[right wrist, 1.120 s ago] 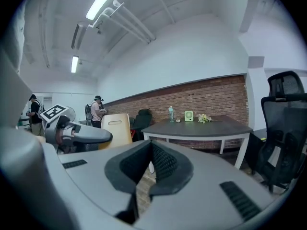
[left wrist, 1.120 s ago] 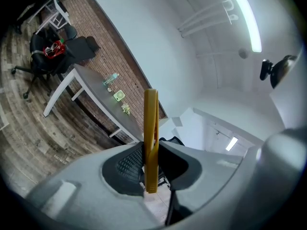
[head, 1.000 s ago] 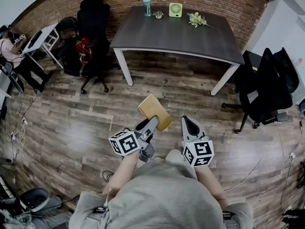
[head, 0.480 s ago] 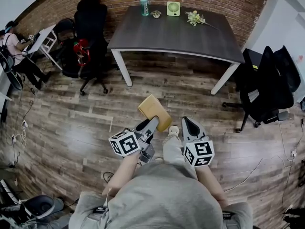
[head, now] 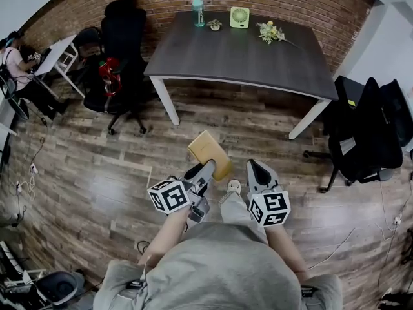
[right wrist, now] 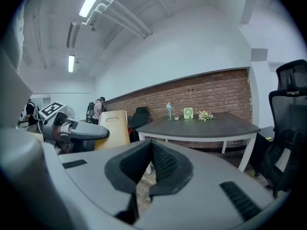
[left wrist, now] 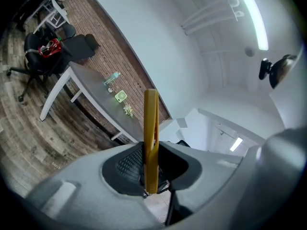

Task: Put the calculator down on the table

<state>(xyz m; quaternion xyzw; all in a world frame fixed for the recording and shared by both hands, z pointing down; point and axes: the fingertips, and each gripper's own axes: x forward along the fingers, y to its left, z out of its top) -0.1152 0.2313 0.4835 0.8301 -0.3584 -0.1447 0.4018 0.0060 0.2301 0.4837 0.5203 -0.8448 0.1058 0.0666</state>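
Note:
A flat yellow calculator (head: 210, 152) sticks out forward and edge-up from my left gripper (head: 205, 168), which is shut on its near end. In the left gripper view the calculator (left wrist: 151, 138) stands as a thin yellow strip pinched between the dark pads. My right gripper (head: 257, 168) hovers beside it, shut and empty; its view shows the calculator (right wrist: 113, 128) at the left. The dark-topped table (head: 239, 50) with white legs stands ahead across the wooden floor, also in both gripper views as the table (left wrist: 91, 92) and the table (right wrist: 211, 127).
At the table's far edge stand a bottle (head: 198, 10), a small plant (head: 214, 23), a green fan (head: 239, 16) and flowers (head: 270, 31). Black office chairs stand at the left (head: 122, 50) and right (head: 364, 128). A person (head: 10, 57) sits far left. Cables lie on the floor.
The table and floor have slid slightly in the head view as the person steps forward; a shoe now shows between the grippers. Both grippers keep their pose, calculator still held.

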